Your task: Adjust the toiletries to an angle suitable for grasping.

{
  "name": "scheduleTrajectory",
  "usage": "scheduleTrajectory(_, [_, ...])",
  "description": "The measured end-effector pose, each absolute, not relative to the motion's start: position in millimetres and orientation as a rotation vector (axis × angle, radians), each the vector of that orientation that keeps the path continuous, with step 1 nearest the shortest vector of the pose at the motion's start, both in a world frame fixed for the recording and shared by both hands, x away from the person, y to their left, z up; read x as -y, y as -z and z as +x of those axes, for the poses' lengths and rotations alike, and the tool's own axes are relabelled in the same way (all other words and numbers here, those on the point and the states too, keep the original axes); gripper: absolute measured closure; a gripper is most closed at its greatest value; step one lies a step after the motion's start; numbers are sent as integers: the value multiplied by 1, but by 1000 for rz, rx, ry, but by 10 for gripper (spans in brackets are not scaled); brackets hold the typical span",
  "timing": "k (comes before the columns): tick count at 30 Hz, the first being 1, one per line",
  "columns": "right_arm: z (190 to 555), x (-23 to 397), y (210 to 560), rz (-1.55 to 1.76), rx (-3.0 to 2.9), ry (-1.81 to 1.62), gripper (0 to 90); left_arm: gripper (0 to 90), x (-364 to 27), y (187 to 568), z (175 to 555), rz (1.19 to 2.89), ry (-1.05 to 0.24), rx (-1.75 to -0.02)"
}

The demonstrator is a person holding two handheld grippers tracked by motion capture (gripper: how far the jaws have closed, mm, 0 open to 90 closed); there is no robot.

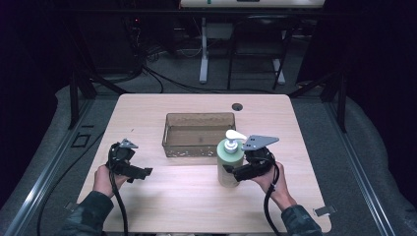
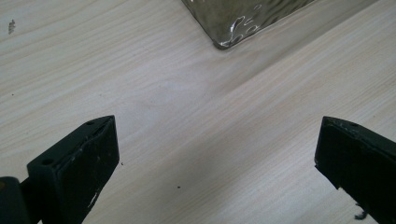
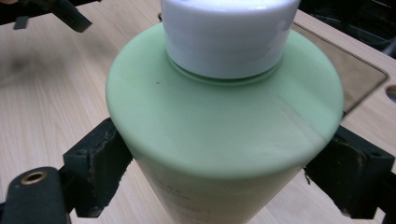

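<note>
Clear tray on wooden table, cable hole beyond.

Table with bin, bottle

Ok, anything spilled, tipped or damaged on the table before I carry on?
Nothing stands out. The green pump bottle stands upright in the right gripper, its jaws against both sides. The clear tray sits flat on the table, no spill visible. The left gripper is open over bare wood.
</note>
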State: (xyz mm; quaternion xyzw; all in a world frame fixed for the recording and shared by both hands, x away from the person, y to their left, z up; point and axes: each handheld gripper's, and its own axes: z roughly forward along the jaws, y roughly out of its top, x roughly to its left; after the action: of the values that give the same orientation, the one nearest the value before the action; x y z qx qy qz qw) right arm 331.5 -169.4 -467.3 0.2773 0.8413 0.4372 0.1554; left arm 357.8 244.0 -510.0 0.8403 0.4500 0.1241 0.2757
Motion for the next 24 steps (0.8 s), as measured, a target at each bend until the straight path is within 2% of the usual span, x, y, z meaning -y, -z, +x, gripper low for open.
scheduleTrajectory(8, [337,159,469,778,-2437,-1286,114,2,-241,509,358,2271,-327,-1189])
scheduleTrajectory(11, [335,163,470,794,-2463,-1279,22,3,-239,507,357,2274,-327,-1174])
scheduleTrajectory(13, [329,166,470,802,-2472,-1251,0,2,-238,504,356,2273,-328,-1158])
scheduleTrajectory(24, [298,237,477,1012,-2451,-1143,0,1,-227,481,354,2248,-262,-1015])
